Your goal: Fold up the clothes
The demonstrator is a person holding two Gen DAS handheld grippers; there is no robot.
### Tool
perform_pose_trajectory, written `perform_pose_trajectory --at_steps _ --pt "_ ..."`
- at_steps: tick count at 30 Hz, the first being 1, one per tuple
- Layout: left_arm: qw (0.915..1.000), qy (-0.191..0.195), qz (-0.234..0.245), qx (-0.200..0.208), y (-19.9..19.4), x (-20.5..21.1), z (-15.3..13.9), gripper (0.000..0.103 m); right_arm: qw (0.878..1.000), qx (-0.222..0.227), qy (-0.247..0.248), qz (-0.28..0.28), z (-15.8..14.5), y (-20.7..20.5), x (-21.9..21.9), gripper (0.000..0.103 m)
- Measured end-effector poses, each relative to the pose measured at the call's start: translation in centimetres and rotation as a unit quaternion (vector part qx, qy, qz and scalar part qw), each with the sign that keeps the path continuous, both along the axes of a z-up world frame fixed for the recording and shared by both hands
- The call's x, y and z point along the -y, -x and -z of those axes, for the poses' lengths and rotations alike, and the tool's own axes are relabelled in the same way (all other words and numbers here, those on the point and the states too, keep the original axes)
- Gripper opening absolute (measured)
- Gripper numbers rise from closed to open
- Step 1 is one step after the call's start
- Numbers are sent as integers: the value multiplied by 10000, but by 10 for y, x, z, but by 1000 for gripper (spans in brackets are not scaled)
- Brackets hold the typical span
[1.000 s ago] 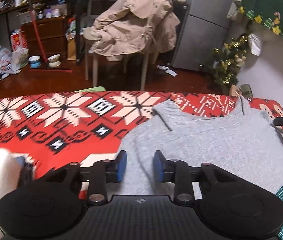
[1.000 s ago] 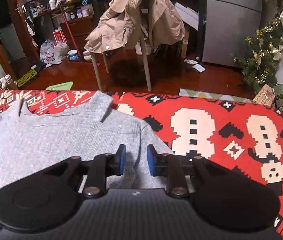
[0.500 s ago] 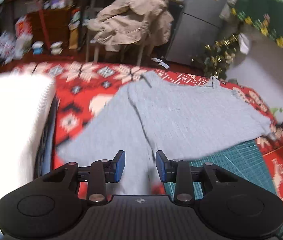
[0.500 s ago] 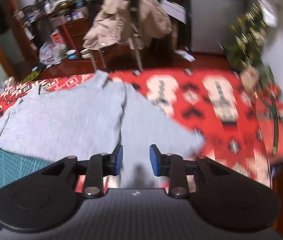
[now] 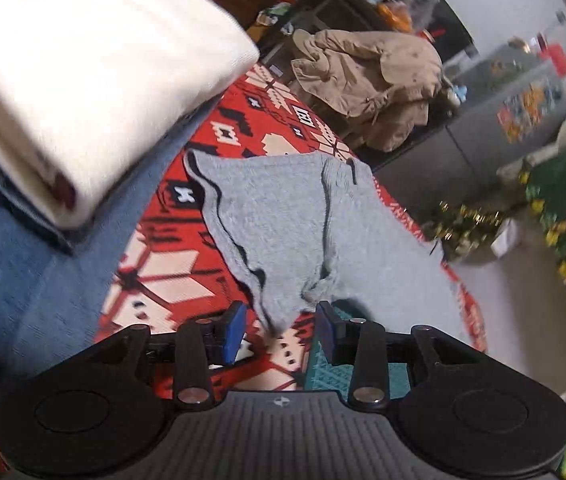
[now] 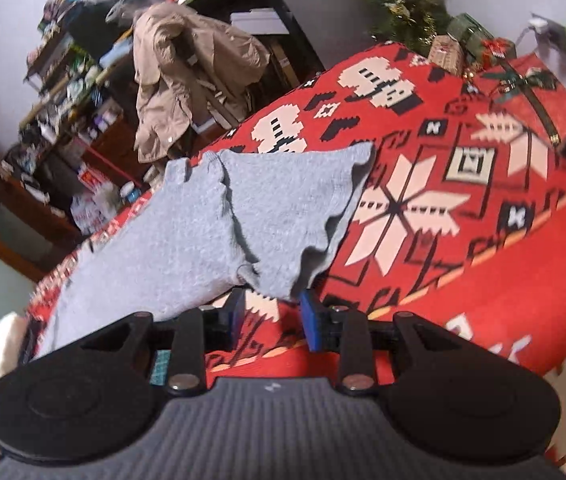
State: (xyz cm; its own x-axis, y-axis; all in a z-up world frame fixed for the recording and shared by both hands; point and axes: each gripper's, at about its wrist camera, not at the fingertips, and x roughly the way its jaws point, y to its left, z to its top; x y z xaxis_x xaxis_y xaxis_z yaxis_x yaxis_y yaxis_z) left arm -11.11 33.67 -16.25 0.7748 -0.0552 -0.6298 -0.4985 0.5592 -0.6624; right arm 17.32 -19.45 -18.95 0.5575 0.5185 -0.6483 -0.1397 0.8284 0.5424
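A grey sweater (image 5: 283, 220) lies spread on a red patterned blanket (image 5: 163, 280). In the left wrist view my left gripper (image 5: 280, 332) is open, and the lower edge of one sleeve reaches down between its blue pads (image 5: 235, 330). In the right wrist view the other sleeve (image 6: 287, 208) fans out over the blanket (image 6: 463, 240). Its rumpled lower edge sits between the tips of my open right gripper (image 6: 273, 318). Neither gripper pinches the cloth. The sweater's body (image 6: 143, 248) stretches away to the left.
A folded white garment (image 5: 83, 60) rests on blue jeans (image 5: 3, 272) at the left. A green cutting mat (image 5: 319, 364) shows under the sweater's hem. Beyond the bed are a chair with a beige coat (image 6: 187, 72), a small Christmas tree (image 6: 403, 0) and gift boxes (image 6: 449, 54).
Both grippers have dropped low and rolled sideways, each closing in on a sleeve's lower edge. The cloth now sits between their open fingertips; the white stack fills the left view's upper left.
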Motion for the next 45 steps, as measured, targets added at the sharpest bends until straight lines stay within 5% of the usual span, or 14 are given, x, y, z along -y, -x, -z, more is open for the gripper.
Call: perform_pose_trajectory --at_steps 3,8,11,14,17,25,33,45 --pt "9998 -17 -121 -145 -9 4 3 38 9998 -29 -75 193 6 1 -2 35" --pt "9964 -693 -13 -482 -20 22 -6 37 9993 130 249 253 9 -3 -10 35" --pt "9877 -1321 149 -824 -30 36 -9 9 9987 199 419 228 11 -6 -16 34" --pt "9784 -1751 321 -1055 -38 44 -10 4 9981 290 503 184 8 -5 -19 22" --pt "9807 -1641 267 -1026 -36 38 -8 2 9975 392 575 140 4 -3 -21 7" --pt "9890 -1323 -57 -658 -4 26 -36 1 9963 645 568 95 -11 8 -15 5" --pt "9884 -1459 48 -409 19 29 -67 0 9958 789 452 144 -33 41 6 5" --pt "9878 -1303 343 -780 77 46 -66 0 9952 579 794 -6 -56 120 45 5"
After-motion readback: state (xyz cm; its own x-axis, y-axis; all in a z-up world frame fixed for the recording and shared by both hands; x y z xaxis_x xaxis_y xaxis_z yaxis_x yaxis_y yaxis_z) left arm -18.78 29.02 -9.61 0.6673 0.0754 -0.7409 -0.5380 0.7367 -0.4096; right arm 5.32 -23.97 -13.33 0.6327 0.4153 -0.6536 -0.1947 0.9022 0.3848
